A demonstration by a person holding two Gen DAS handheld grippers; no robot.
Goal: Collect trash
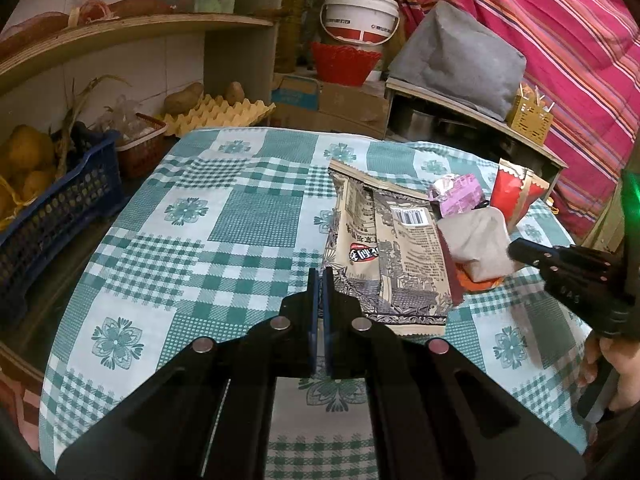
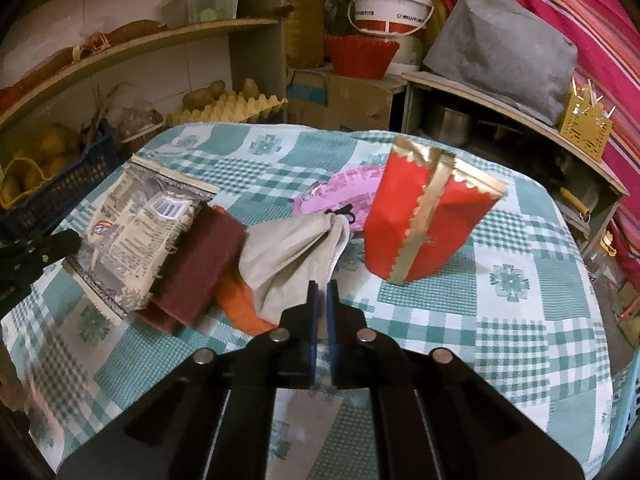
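Observation:
A beige printed snack bag (image 1: 384, 248) lies on the checked tablecloth (image 1: 200, 216); it also shows in the right wrist view (image 2: 136, 232). Beside it lie a dark red scouring pad (image 2: 196, 268), an orange cloth (image 2: 240, 304), a grey drawstring pouch (image 2: 292, 256), a pink wrapper (image 2: 340, 196) and an upright red and gold bag (image 2: 424, 220). My left gripper (image 1: 321, 280) is shut and empty, its tips at the snack bag's near left edge. My right gripper (image 2: 322, 292) is shut and empty, just in front of the grey pouch; it also shows in the left wrist view (image 1: 516, 252).
A blue crate (image 1: 60, 216) of yellow fruit and a red basket (image 1: 140, 148) stand left of the table. An egg tray (image 1: 216, 114) with potatoes, a white bucket (image 1: 360, 16), a red bowl (image 1: 344, 62) and a side shelf (image 1: 480, 120) stand behind.

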